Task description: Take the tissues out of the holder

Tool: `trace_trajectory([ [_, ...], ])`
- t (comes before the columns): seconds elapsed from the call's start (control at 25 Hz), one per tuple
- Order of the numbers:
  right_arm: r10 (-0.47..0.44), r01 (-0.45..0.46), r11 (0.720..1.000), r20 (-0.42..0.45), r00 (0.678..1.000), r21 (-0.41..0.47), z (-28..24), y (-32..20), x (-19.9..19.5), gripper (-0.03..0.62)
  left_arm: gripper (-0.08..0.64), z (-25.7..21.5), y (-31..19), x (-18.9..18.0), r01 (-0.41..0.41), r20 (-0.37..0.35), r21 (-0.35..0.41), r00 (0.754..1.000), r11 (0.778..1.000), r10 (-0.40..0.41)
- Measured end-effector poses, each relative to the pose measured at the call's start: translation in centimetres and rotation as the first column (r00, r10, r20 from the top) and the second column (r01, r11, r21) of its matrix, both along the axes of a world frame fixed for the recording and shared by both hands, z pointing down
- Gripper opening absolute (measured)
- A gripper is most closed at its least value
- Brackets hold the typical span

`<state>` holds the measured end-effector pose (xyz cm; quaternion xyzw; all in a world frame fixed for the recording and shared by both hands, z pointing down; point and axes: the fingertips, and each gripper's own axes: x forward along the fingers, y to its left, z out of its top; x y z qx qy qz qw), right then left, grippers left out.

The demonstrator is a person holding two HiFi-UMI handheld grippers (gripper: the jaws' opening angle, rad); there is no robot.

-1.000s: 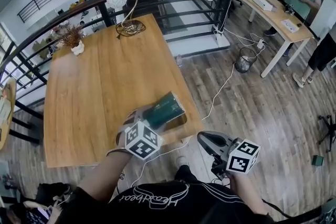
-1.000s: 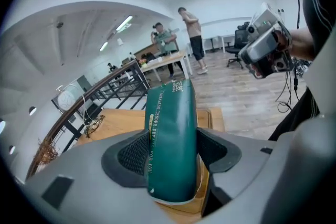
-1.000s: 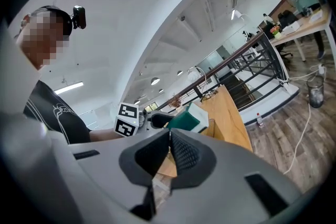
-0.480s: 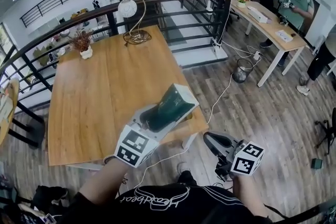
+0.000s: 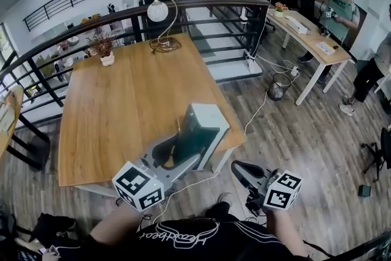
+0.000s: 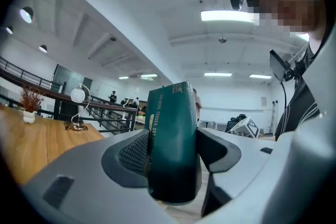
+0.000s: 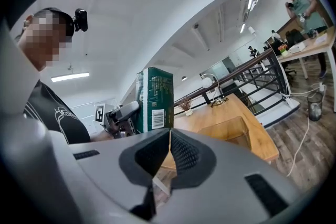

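Wood planks cover the floor (image 5: 293, 131) of a railed mezzanine, and a long wooden surface (image 5: 122, 101) stands on it.

Nearest the camera, the left gripper (image 5: 177, 153) rises from the bottom edge of the head view. Its jaws are clamped on a dark green tissue pack (image 5: 198, 128). In the left gripper view the ribbed pads press the pack from both sides, and it stands on end between them with its printed side toward the camera. The pack is held up in the air over the near right corner of the surface, pale end uppermost.

Just to its right, the right gripper (image 5: 238, 168) hangs over the floor, apart from the pack. Its jaws are closed, pad against pad, with nothing between them. Its own view looks across at the pack's barcode face and at the left gripper below it.

That view also shows what looks like a clear box-shaped holder (image 7: 231, 134) on the near corner of the surface. The pack is outside it and above it.

A white cable (image 5: 256, 113) trails across the floor. At the far end of the surface stand a small potted plant (image 5: 105, 49) and a globe lamp (image 5: 157, 10) on a curved stem. Behind them runs a black railing (image 5: 201, 6). Further right are a wastebasket (image 5: 276, 87), a long pale desk (image 5: 311, 40) and a person (image 5: 342, 6) in a green shirt.
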<state>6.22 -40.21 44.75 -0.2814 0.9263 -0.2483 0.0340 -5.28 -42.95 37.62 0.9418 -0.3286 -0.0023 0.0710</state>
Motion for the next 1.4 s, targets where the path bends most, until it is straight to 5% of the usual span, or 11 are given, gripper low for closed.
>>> trace_trajectory([
  [0.24, -0.051, 0.051, 0.999, -0.006, 0.999, -0.003, 0.3, 3.1, -3.2, 0.018, 0.295, 0.4, 4.3, -2.7, 0.019, -0.102, -0.046, 0.994, 0.999, -0.023],
  [0.6, -0.111, 0.111, 0.994, 0.003, 0.994, -0.009, -0.2, 7.5, -3.7, 0.018, 0.293, 1.2, 10.4, -3.6, 0.091, -0.11, -0.063, 0.989, 0.994, -0.097],
  [1.4, -0.172, 0.172, 0.983, 0.004, 0.985, 0.063, -2.3, 30.2, 9.3, 0.018, 0.291, 0.8, 33.5, 9.9, 0.118, -0.121, -0.065, 0.985, 0.991, -0.126],
])
